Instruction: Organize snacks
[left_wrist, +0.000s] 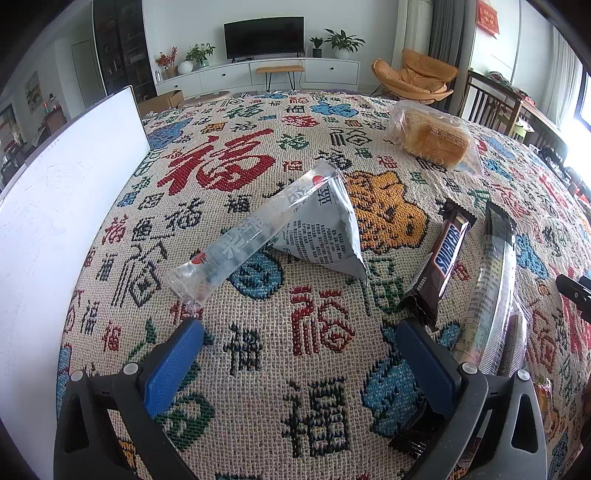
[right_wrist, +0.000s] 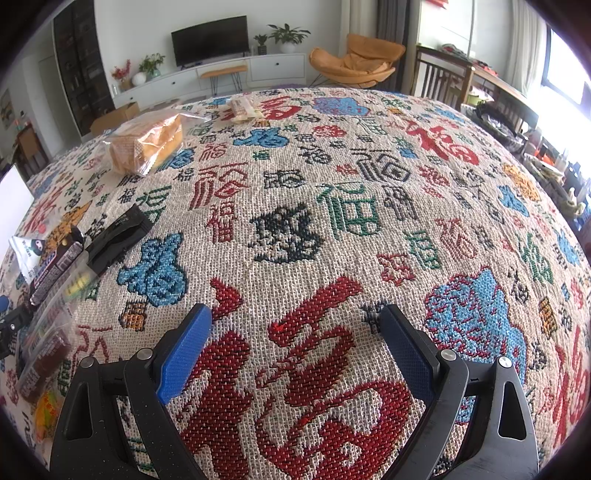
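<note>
Left gripper (left_wrist: 301, 332): jaws wide, empty; long silver packet (left_wrist: 236, 243) lies just ahead-left, chocolate bar (left_wrist: 441, 262) ahead-right. Right gripper (right_wrist: 297, 321): jaws wide, over bare tablecloth (right_wrist: 332, 206).

Your left wrist camera sits low over the woven tablecloth (left_wrist: 258, 369), looking forward between its fingers toward the television (left_wrist: 263, 37), with the Snickers bar (left_wrist: 439, 258) close ahead. Your right wrist camera faces the same wall from farther right. Both views share the bagged bread (right_wrist: 147, 146), the Snickers bar and the orange chair (right_wrist: 354, 61).
</note>
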